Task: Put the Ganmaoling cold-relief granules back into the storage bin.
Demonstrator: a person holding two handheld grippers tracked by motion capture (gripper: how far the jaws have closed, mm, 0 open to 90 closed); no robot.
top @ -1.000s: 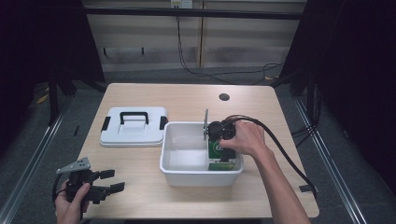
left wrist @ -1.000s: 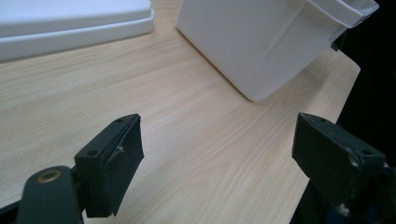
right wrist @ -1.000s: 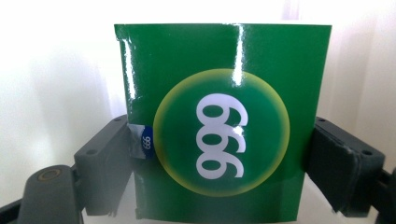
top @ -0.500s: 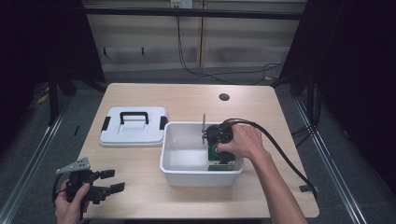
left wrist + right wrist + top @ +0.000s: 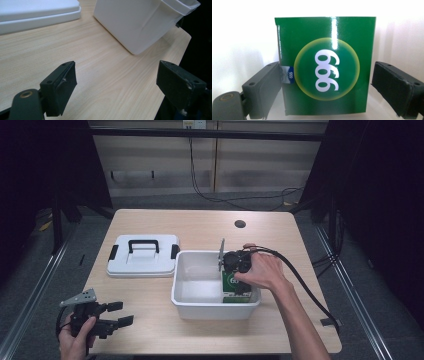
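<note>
A: Where was the green box?

B: Inside the white bin, which sat at the centre of the high view. The box stood against the bin's right wall, toward the lower right of its interior. In the right gripper view the box took up the middle of the frame, glossy green, with a yellow-rimmed circle and white digits printed sideways on its face, and a small blue and white tab on its left edge.

A: And the right gripper?

B: It reached down into the bin from above, with the person's right hand wrapped over it. Its own camera showed the right gripper with one jaw on either side of the box. The left jaw lay against the box's left edge by the tab; the right jaw stood just off the right edge with a sliver of white between. So the jaws were spread about as wide as the box, not pressed on it from both sides.

A: The other side?

B: The left gripper was at the lower left of the high view, over the table's near left corner, held in the left hand. From its own camera, the left gripper had its jaws wide apart with nothing between them but bare wood.

A: Anything else on the table?

B: A white lid with a black handle lay flat just left of the bin, in the middle left of the high view.
</note>
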